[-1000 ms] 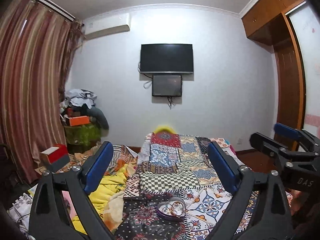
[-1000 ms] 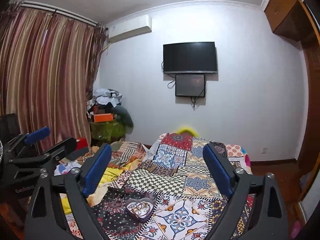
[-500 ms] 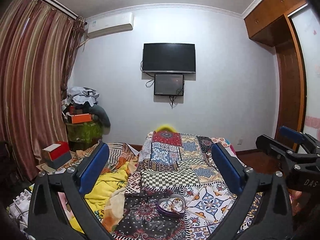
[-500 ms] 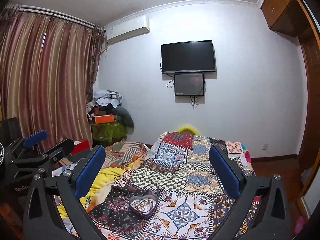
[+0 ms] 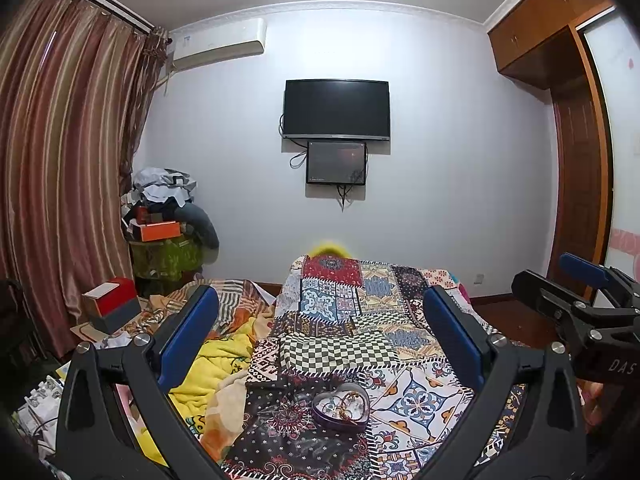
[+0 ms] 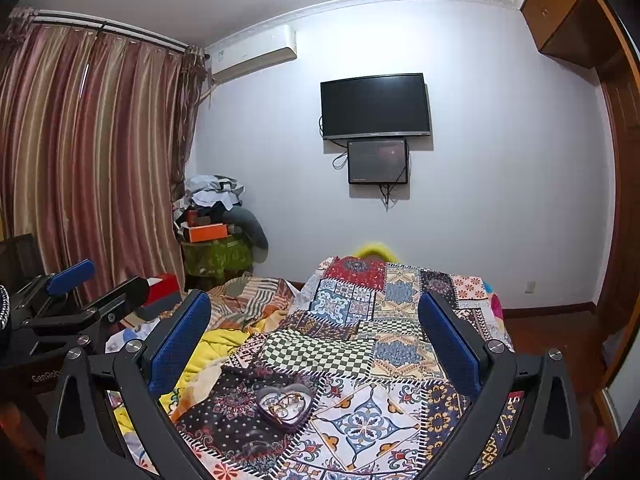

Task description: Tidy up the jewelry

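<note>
This is a bedroom in a home. A bed (image 5: pixel 360 344) with a patchwork cover stands under a wall television (image 5: pixel 336 109), with long striped curtains (image 5: pixel 60 168), an air conditioner (image 5: pixel 218 44) and a wooden wardrobe (image 5: pixel 560 80).

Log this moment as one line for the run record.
left claw: open, empty | right claw: open, empty | heart-shaped box: on patchwork quilt, holds jewelry, untouched | phase: approach
</note>
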